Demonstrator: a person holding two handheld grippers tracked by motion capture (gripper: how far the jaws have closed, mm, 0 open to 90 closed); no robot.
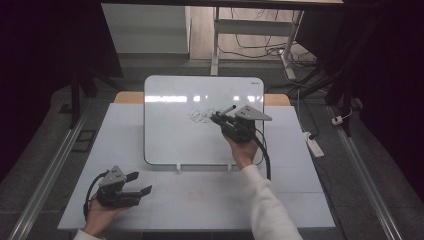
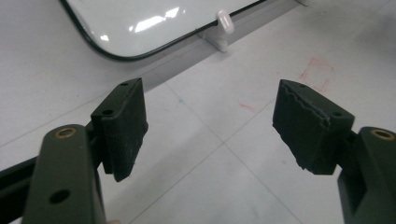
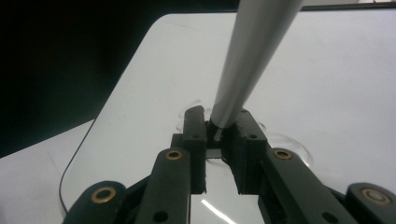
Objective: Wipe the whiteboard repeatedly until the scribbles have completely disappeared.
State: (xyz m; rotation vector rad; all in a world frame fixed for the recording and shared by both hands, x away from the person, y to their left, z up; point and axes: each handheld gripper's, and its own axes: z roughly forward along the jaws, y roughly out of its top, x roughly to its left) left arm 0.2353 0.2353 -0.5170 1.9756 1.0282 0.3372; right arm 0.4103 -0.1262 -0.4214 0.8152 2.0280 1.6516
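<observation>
White table [image 1: 200, 200] carries one whiteboard [image 1: 170, 135] at frame centre; my right gripper [image 1: 218, 119] fingers clench one marker [image 1: 227, 110] over one scribble [image 1: 200, 115], my left gripper [image 1: 142, 183] fingers spread, empty, lower left.

A whiteboard [image 1: 170, 130] stands propped on the table [image 1: 300, 200], leaning back, at the far middle of the tabletop. Two small clip feet [image 1: 178, 167] support its lower edge, one left of centre and one right of centre. A scribble [image 1: 200, 115] lies on the board's upper middle. The right gripper [image 1: 216, 118] is in front of the board, just right of the scribble, with a marker [image 1: 227, 110] clamped between its jaws. The left gripper [image 1: 141, 183] rests near the front left of the table, well apart from the board. A power strip [image 1: 314, 143] lies on the floor right of the table.
</observation>
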